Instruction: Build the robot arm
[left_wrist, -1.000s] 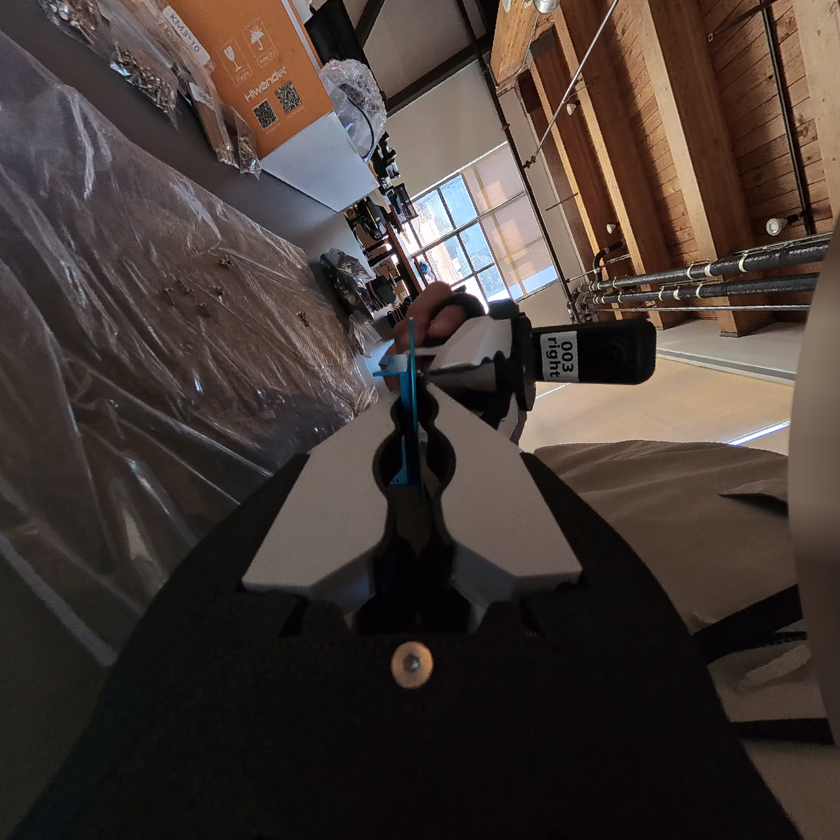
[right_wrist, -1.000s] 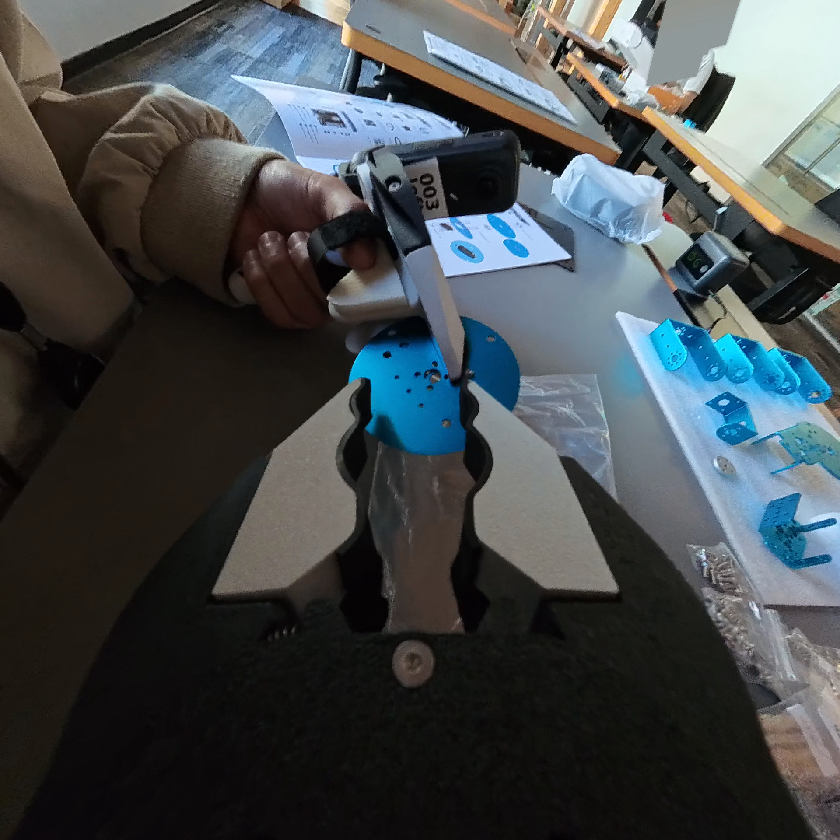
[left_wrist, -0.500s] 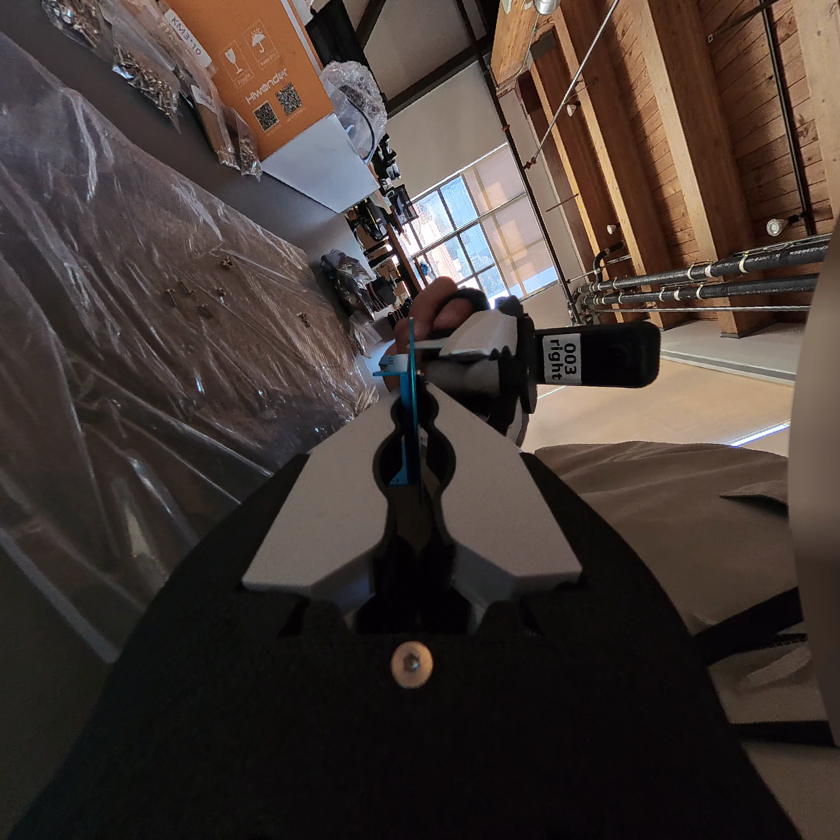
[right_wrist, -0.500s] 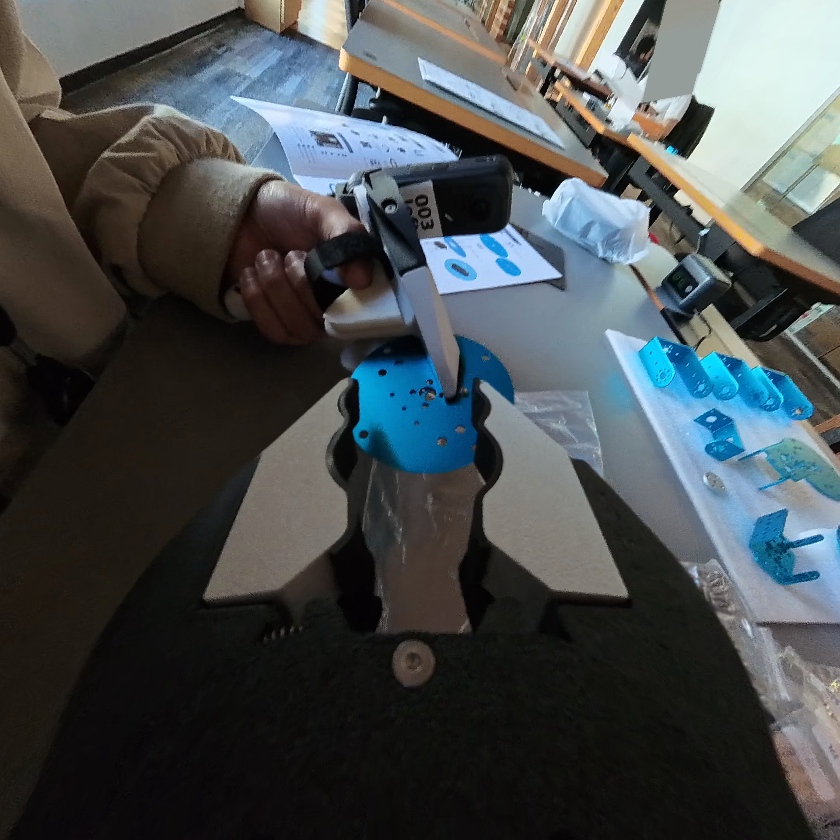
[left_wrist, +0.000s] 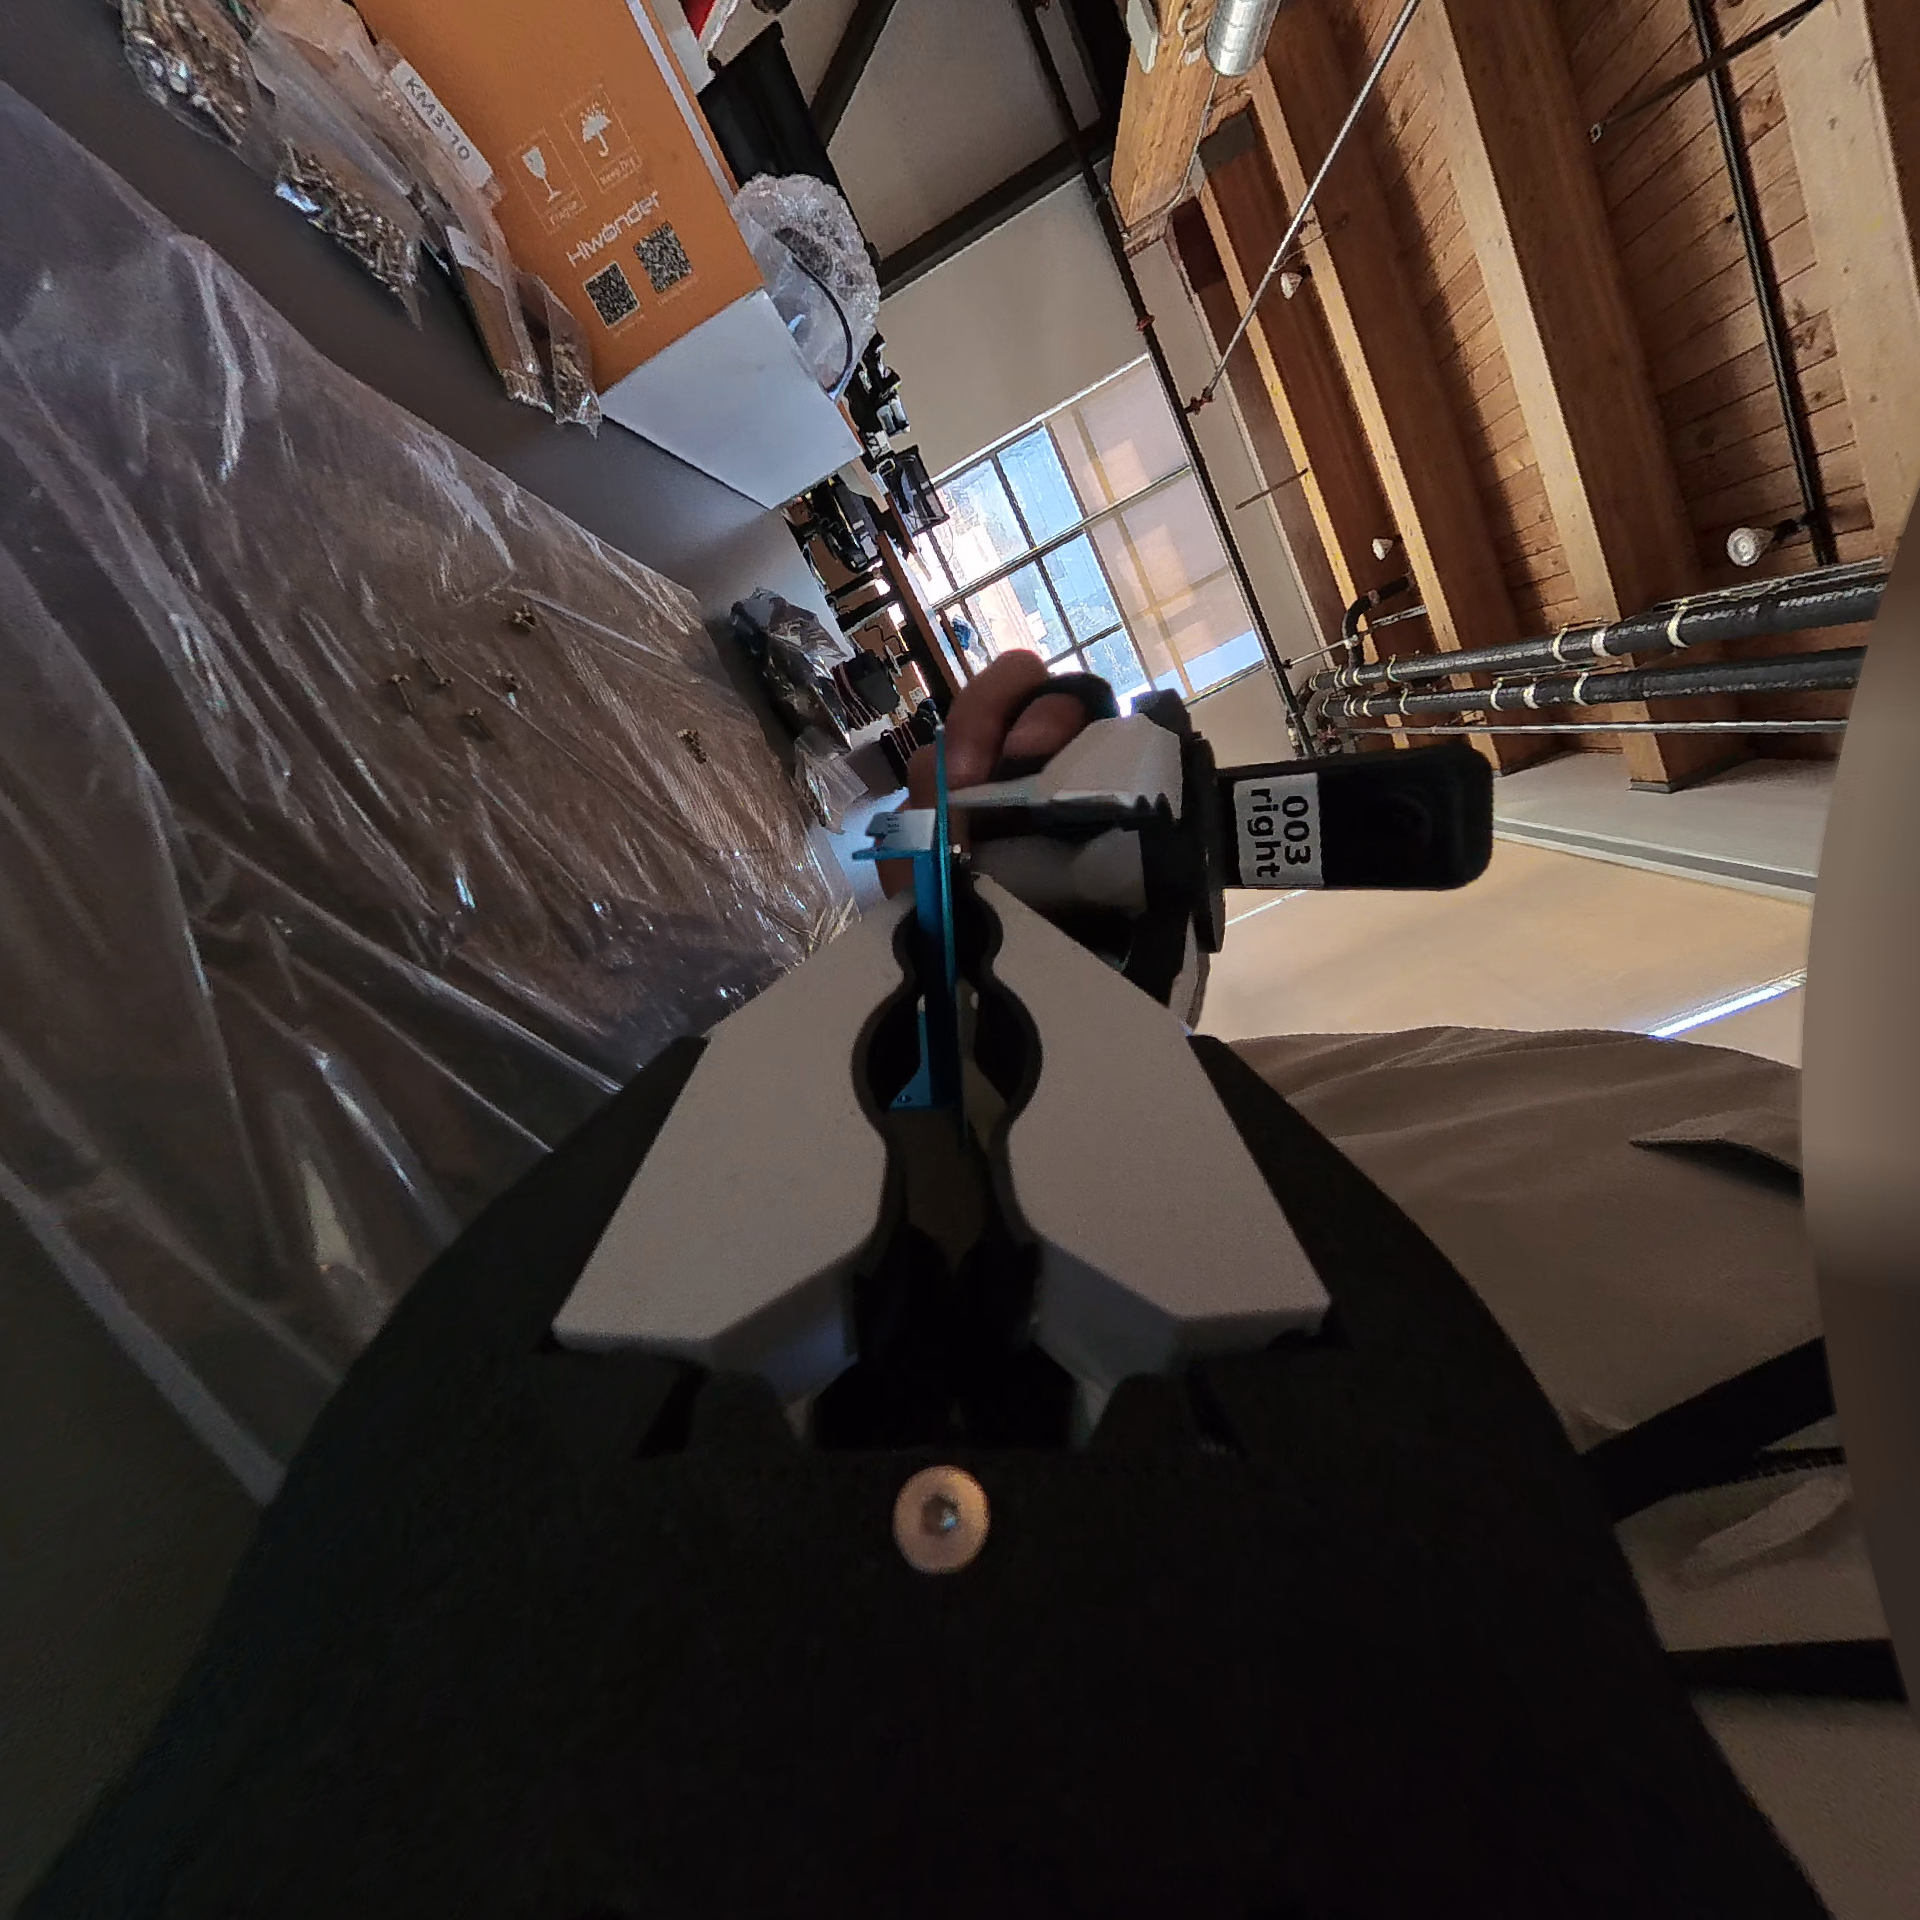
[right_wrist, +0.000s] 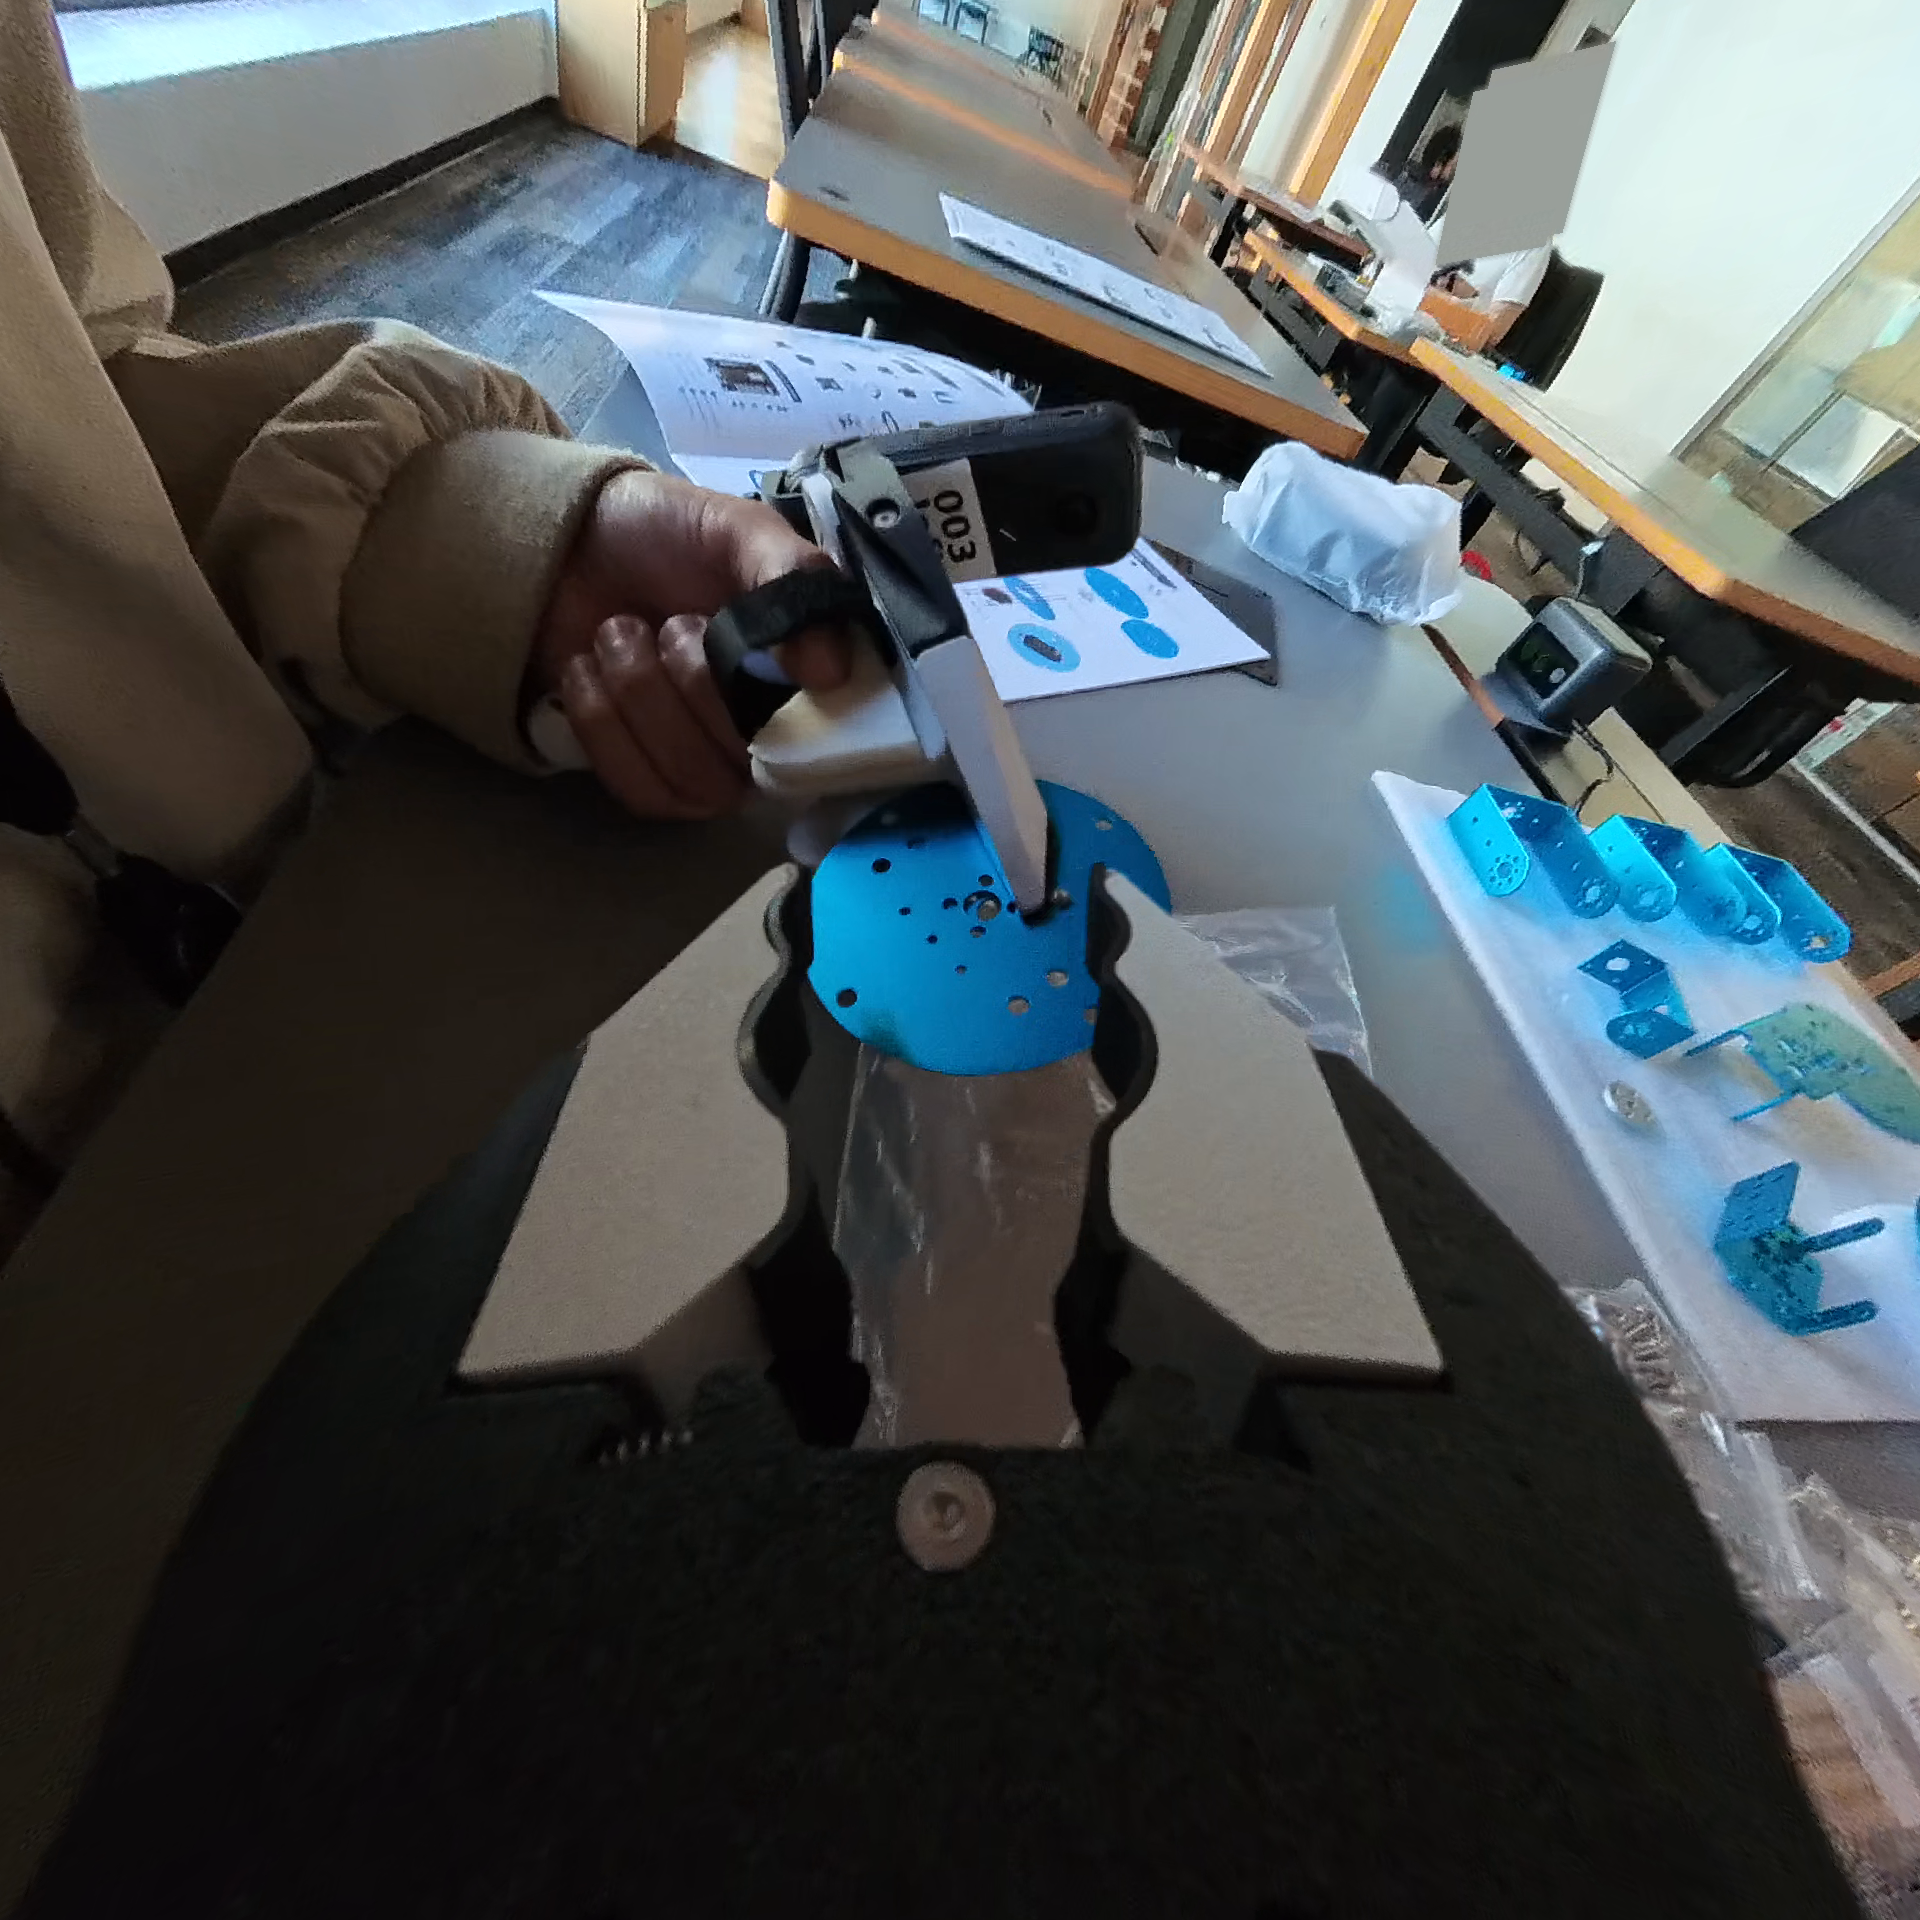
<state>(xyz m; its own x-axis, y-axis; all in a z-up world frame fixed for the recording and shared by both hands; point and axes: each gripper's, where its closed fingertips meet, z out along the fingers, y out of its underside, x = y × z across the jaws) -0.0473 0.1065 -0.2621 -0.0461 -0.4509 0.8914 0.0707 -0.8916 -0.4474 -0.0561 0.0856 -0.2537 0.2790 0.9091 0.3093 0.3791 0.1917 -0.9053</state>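
A round blue metal disc (right_wrist: 935, 997) with many holes is held above the grey table (right_wrist: 1299, 748). My left gripper (left_wrist: 948, 899) is shut on it, and the left wrist view shows the disc (left_wrist: 932, 935) edge-on with small blue parts sticking out on its far side. In the right wrist view a hand (right_wrist: 644, 623) holds that left gripper (right_wrist: 1029, 904), one finger lying across the disc's face. My right gripper (right_wrist: 951, 883) is open and empty, its tips at the disc's face. It also shows in the left wrist view (left_wrist: 961, 826), right of the disc.
A white board (right_wrist: 1538, 1101) with several blue brackets lies at the right. Printed sheets (right_wrist: 1091, 634), a clear plastic bag (right_wrist: 1278, 966) and a white wrapped bundle (right_wrist: 1340, 530) lie on the table. Bags of screws (right_wrist: 1714, 1558) are at the near right. An orange box (left_wrist: 613, 187) stands beyond plastic sheeting (left_wrist: 312, 727). Left and right tips are no more than a few centimetres apart.
Both grippers have stayed almost in place on the disc. The right wrist view has tilted up a little, and my right gripper's fingers stand slightly wider apart.
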